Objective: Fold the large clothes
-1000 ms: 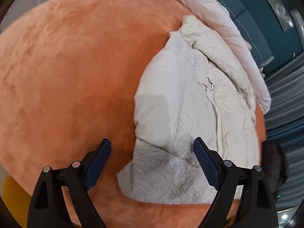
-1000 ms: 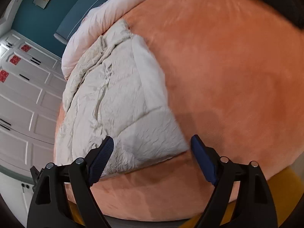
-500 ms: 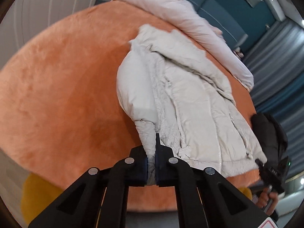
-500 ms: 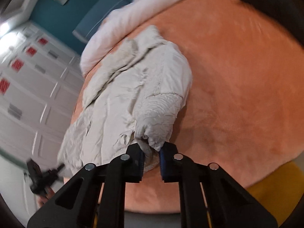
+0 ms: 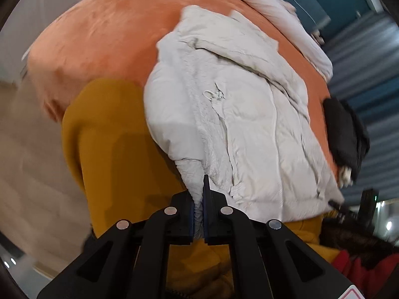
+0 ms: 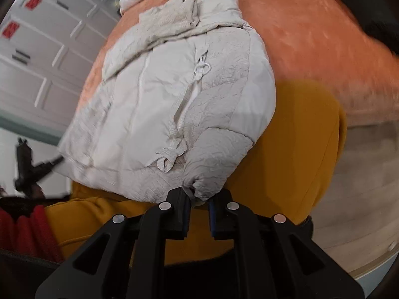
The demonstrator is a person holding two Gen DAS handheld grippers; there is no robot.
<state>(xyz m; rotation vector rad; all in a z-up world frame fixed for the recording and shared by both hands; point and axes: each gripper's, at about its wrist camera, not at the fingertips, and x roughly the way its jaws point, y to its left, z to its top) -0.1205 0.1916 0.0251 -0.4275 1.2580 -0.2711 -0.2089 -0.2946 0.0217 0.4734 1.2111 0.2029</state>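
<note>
A pale cream puffer jacket (image 5: 239, 104) lies on an orange plush bed (image 5: 104, 32), its near part hanging past the bed's edge. My left gripper (image 5: 198, 199) is shut on the cuff of the jacket's left sleeve. In the right wrist view the same jacket (image 6: 174, 94) shows with its zip and drawcord up. My right gripper (image 6: 197, 199) is shut on the cuff of the other sleeve. Both cuffs are held off the bed, over mustard-yellow cloth (image 5: 119, 149).
A white duvet roll (image 5: 279, 17) lies along the bed's far side. A black garment (image 5: 346, 134) sits at the bed's right edge. White panelled cupboards (image 6: 42, 49) stand behind. Mustard cloth (image 6: 294, 144) and red cloth (image 6: 22, 226) are near below.
Both grippers closed on the sleeve cuffs, then pulled back and up off the bed. The jacket has been dragged toward the near edge.
</note>
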